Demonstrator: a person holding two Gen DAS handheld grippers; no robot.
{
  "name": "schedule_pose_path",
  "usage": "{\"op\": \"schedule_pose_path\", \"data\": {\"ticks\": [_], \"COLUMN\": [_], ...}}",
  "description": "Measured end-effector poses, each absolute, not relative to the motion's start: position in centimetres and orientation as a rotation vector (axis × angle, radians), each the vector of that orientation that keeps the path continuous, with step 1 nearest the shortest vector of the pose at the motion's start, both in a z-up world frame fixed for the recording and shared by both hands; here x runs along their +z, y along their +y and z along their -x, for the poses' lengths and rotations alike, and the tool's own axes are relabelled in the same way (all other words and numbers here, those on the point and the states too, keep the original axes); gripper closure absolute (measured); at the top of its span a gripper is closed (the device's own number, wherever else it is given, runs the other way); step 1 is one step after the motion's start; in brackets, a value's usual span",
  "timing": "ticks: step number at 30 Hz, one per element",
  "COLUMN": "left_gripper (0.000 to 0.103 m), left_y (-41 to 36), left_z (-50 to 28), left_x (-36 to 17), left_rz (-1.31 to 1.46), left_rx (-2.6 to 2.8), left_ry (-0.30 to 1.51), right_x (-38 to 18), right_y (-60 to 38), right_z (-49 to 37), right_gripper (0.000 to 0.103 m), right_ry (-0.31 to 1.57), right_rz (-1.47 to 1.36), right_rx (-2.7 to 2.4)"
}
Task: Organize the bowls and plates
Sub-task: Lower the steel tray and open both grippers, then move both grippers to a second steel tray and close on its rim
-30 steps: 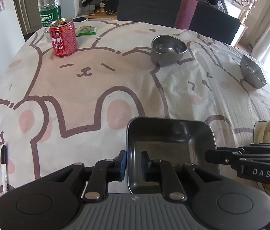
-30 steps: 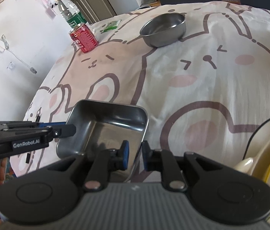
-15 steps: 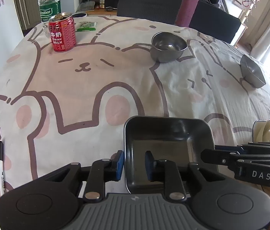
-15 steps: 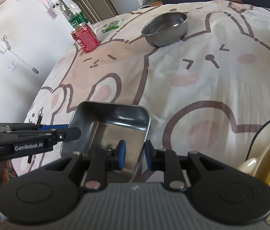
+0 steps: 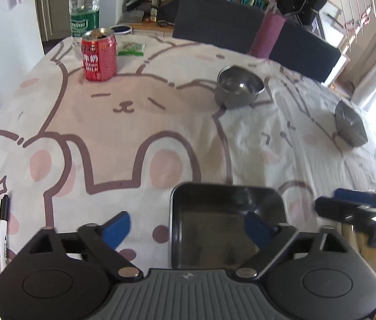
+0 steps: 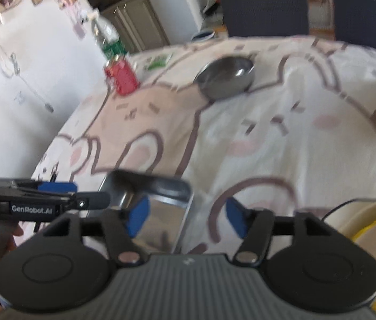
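Observation:
A square steel tray [image 5: 225,224] lies on the bunny-print cloth at the table's near edge. My left gripper [image 5: 188,229] is open, its blue pads spread either side of the tray's left rim. My right gripper [image 6: 188,217] is open too, its pads either side of the tray's right rim [image 6: 185,213]. A round steel bowl [image 5: 238,86] stands mid-table and shows in the right wrist view [image 6: 226,77]. A second square steel dish [image 5: 350,124] sits at the far right. Cream and yellow plates [image 6: 369,221] lie at the near right.
A red drink can [image 5: 98,54] and a green-labelled water bottle [image 5: 84,13] stand at the far left, with a green packet [image 5: 130,48] beside them. A pen [image 5: 3,229] lies at the near left edge. Dark chairs [image 5: 214,24] line the far side.
Both grippers were shut on the tray's rims; both have now opened wide and let it go. The tray rests on the cloth. Both views have pulled back slightly.

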State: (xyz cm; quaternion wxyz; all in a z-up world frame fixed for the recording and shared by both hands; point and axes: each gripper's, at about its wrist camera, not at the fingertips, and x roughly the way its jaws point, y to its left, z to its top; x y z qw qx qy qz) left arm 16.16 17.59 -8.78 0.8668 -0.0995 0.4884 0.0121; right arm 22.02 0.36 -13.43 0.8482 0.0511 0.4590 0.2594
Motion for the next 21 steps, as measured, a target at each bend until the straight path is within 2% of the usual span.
{"op": "schedule_pose_path", "data": {"ticks": [3, 9, 13, 21], "left_gripper": [0.003, 0.000, 0.000, 0.000], "left_y": [16.5, 11.8, 7.7, 0.0], "left_z": [-16.4, -17.7, -19.4, -25.2], "left_x": [-7.8, -6.0, -4.8, -3.5], "left_rz": [0.211, 0.182, 0.143, 0.135], "left_rx": [0.017, -0.066, -0.097, -0.217], "left_ry": [0.982, 0.888, 0.816, 0.782], "right_x": [-12.1, -10.6, -10.3, -10.6], "right_y": [-1.9, -8.1, -12.7, -20.5], "right_z": [-22.0, -22.9, -23.9, -27.1], "right_gripper": [0.014, 0.000, 0.000, 0.000], "right_ry": [0.904, 0.820, 0.792, 0.767], "right_rz": [-0.115, -0.126, -0.165, -0.284], "right_rx": [0.505, 0.376, 0.290, 0.114]}}
